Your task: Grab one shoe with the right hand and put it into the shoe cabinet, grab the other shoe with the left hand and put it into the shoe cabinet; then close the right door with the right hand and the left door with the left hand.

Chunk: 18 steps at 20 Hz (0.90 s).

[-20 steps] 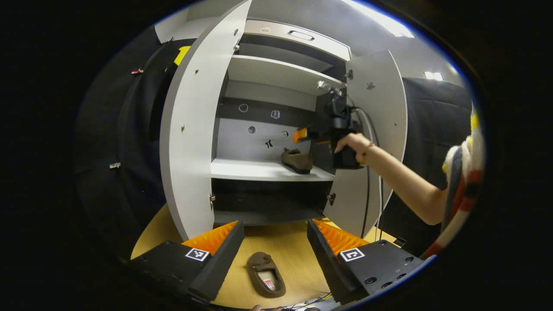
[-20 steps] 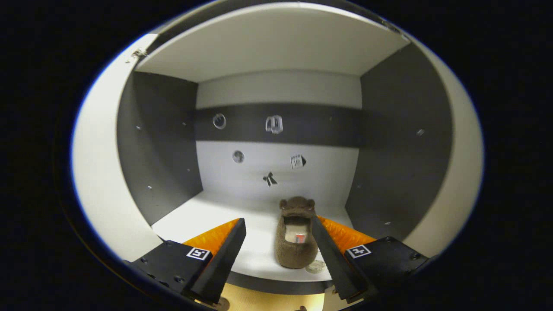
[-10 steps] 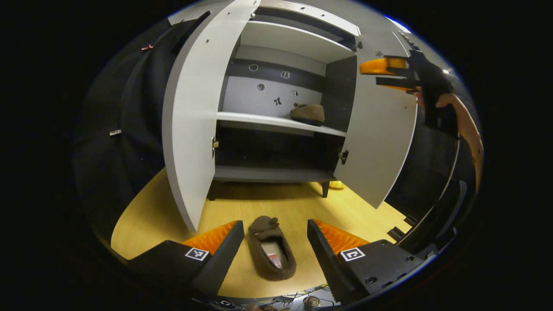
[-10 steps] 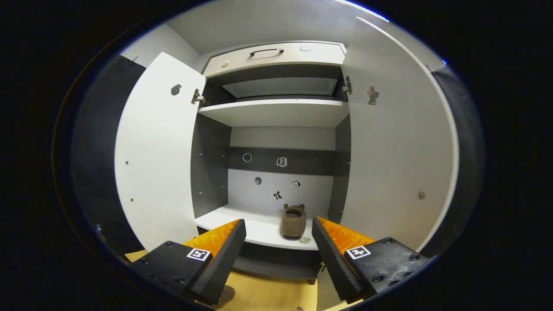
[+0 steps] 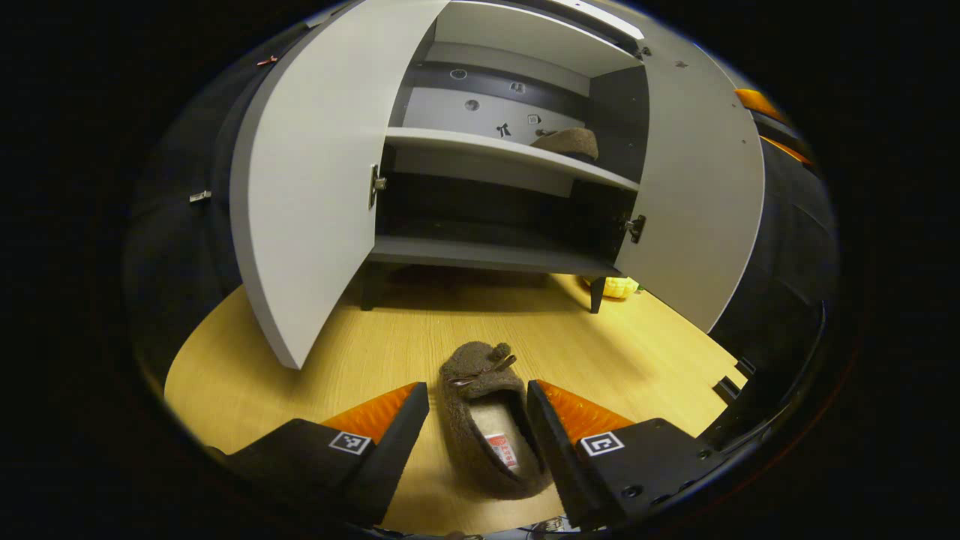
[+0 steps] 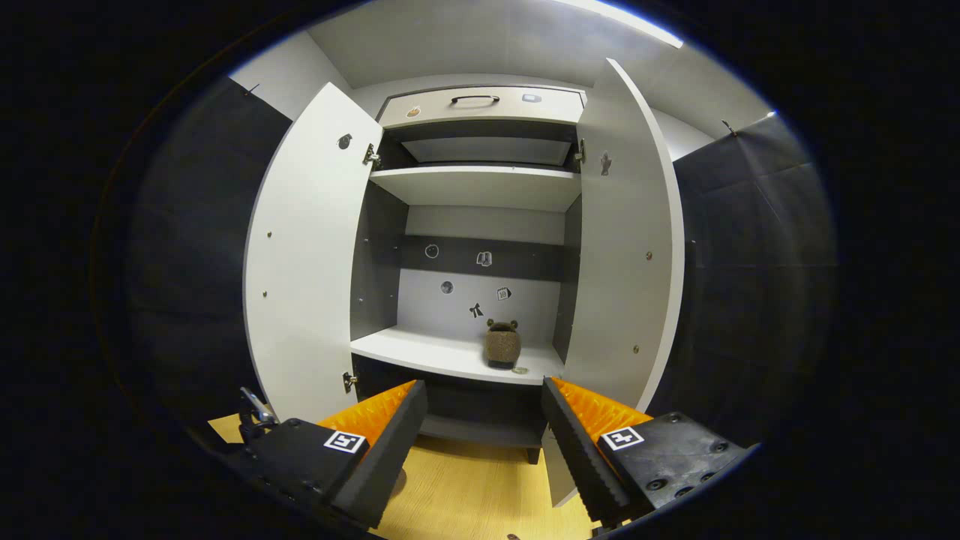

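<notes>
While the left hand-held gripper hangs low over the wooden floor with its fingers spread wide, a brown fuzzy slipper lies between them, toe toward the shoe cabinet; whether either finger touches it cannot be told. Its mate sits on the middle shelf, at the right end. Both doors, left and right, stand open. Seen from the right gripper view, the right hand-held gripper faces the cabinet from farther back, its fingers wide apart and holding nothing, the shelved slipper ahead.
</notes>
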### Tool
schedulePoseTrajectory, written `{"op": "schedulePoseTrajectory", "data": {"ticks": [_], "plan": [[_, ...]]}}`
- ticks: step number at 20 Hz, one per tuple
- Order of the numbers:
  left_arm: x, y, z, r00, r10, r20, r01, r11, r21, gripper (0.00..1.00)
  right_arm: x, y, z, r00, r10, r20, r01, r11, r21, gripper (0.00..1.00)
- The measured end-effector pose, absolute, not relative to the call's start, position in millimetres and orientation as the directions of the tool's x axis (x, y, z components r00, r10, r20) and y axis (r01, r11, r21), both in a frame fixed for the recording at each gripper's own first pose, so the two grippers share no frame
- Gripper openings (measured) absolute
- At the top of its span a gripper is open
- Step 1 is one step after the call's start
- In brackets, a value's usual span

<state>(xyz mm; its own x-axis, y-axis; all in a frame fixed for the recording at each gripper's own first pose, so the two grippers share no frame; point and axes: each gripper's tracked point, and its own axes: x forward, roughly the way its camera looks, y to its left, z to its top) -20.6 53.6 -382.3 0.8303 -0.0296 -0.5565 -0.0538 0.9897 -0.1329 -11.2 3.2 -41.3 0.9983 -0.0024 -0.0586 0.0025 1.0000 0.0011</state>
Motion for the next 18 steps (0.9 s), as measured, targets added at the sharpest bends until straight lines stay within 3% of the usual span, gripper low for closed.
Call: {"op": "schedulePoseTrajectory", "data": {"ticks": [6,7,8,14,15,16,17,18], "plan": [[-9,57,-440,0.782,-0.025,-0.623,-0.07,0.989,-0.127,0.71,-18,-1,-56,0.991,-0.019,-0.132,0.019,1.0,-0.007,0.98],[-5,59,-447,0.775,-0.017,-0.632,-0.074,0.99,-0.117,0.64,-19,-3,-58,0.99,-0.024,-0.139,0.023,1.0,-0.01,0.98],[-3,59,-454,0.768,-0.016,-0.64,-0.075,0.991,-0.114,0.64,-18,-5,-62,0.989,-0.027,-0.148,0.025,1.0,-0.017,0.94],[16,63,-471,0.766,-0.019,-0.642,-0.079,0.989,-0.124,0.58,-14,-3,-85,0.978,-0.017,-0.209,0.012,1.0,-0.026,0.98],[18,66,-472,0.77,-0.013,-0.638,-0.084,0.989,-0.122,0.48,-14,-2,-89,0.975,-0.016,-0.221,0.011,1.0,-0.025,0.98],[22,73,-471,0.777,0.009,-0.629,-0.102,0.988,-0.112,0.45,-15,-2,-94,0.972,-0.015,-0.233,0.01,1.0,-0.022,0.98],[23,78,-471,0.772,0.024,-0.635,-0.118,0.987,-0.106,0.31,-14,-2,-99,0.969,-0.015,-0.245,0.01,1.0,-0.02,0.98],[23,77,-472,0.771,0.025,-0.636,-0.116,0.988,-0.102,0.24,-13,-1,-103,0.967,-0.012,-0.256,0.007,1.0,-0.019,0.98]]}}
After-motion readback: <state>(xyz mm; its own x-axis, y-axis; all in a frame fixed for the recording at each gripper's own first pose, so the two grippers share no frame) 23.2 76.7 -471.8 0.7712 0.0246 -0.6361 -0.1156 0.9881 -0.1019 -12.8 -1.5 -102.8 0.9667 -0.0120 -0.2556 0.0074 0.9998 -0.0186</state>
